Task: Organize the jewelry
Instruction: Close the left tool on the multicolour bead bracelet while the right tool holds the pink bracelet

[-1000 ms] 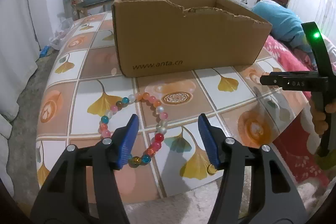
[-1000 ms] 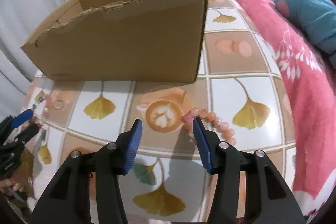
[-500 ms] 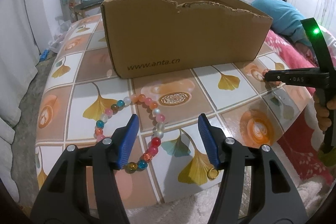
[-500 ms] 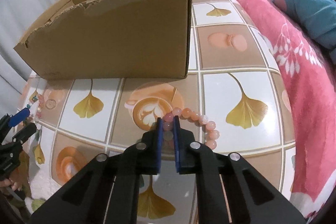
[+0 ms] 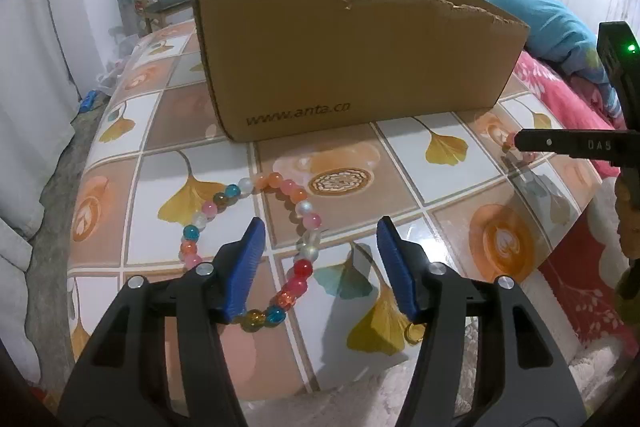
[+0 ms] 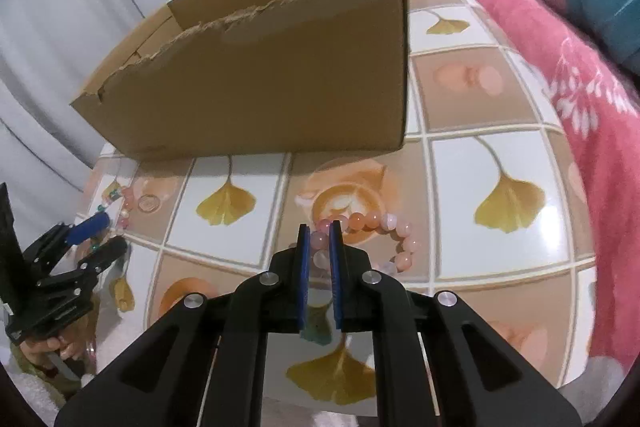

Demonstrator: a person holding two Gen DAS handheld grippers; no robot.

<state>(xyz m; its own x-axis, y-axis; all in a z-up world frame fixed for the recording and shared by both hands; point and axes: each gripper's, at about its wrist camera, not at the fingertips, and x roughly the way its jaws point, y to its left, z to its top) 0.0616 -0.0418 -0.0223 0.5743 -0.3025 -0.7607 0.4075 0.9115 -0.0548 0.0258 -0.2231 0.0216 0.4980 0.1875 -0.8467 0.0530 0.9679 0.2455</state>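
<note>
On the tiled table [image 5: 420, 187], your right gripper [image 6: 319, 247] pinches the pink bracelet [image 6: 384, 227]; your left gripper [image 5: 318, 259], jaws closing, empty, straddles the multicolour bracelet [image 5: 304, 223]; box [image 6: 260, 87] at 12 o'clock awaits both.

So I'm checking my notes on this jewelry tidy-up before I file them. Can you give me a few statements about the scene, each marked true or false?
1. The right gripper is shut on the pink bracelet. True.
2. The pink bracelet lies inside the box. False: it lies on the table in front of the box.
3. The left gripper grips the multicolour bracelet. False: its jaws are closing but apart, with one side of the loop between them, not pinched.
4. A small gold ring lies near the table's front edge. True.
5. The box's top edge is cut clean and straight. False: it is ragged and torn.
</note>
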